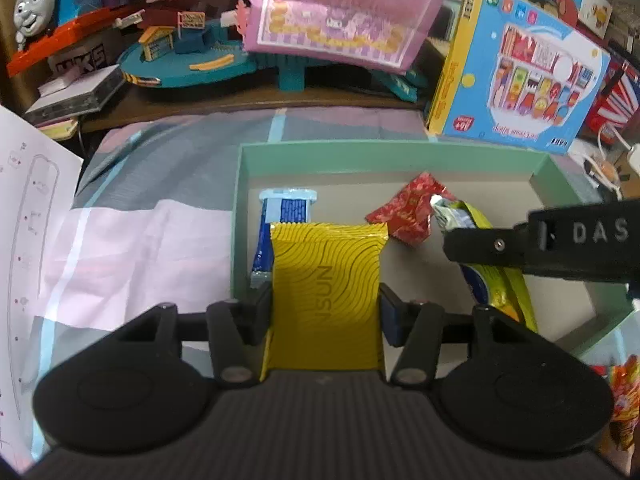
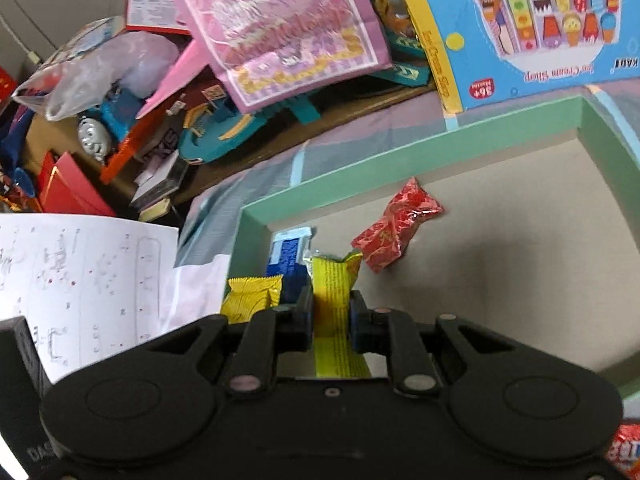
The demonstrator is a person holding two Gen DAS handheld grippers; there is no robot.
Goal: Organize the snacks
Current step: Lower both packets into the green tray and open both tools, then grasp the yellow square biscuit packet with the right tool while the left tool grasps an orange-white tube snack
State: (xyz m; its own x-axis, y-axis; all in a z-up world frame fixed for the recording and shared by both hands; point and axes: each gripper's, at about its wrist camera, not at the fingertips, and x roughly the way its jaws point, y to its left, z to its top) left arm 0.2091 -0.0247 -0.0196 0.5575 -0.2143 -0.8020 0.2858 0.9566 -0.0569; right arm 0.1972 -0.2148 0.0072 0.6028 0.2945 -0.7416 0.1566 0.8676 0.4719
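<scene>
A shallow green box (image 1: 360,148) lies on the bedsheet, with a blue packet (image 1: 288,208) at its near left corner and a red packet (image 1: 412,208) in its middle. My left gripper (image 1: 326,304) is shut on a yellow wavy-lined packet (image 1: 326,264), held over the box's near left edge. My right gripper (image 2: 331,312) is shut on a narrow yellow printed packet (image 2: 332,292) just to the right of it, above the box floor. The right wrist view also shows the green box (image 2: 400,160), the blue packet (image 2: 290,252), the red packet (image 2: 396,224) and the wavy packet (image 2: 252,296).
A printed paper sheet (image 1: 28,220) lies left of the box. Behind it stand a blue toy carton (image 1: 520,72), a pink bag (image 1: 340,12), a teal playset (image 1: 188,60) and a toy train (image 1: 40,0). An orange-red snack (image 1: 624,400) lies outside the box's near right corner.
</scene>
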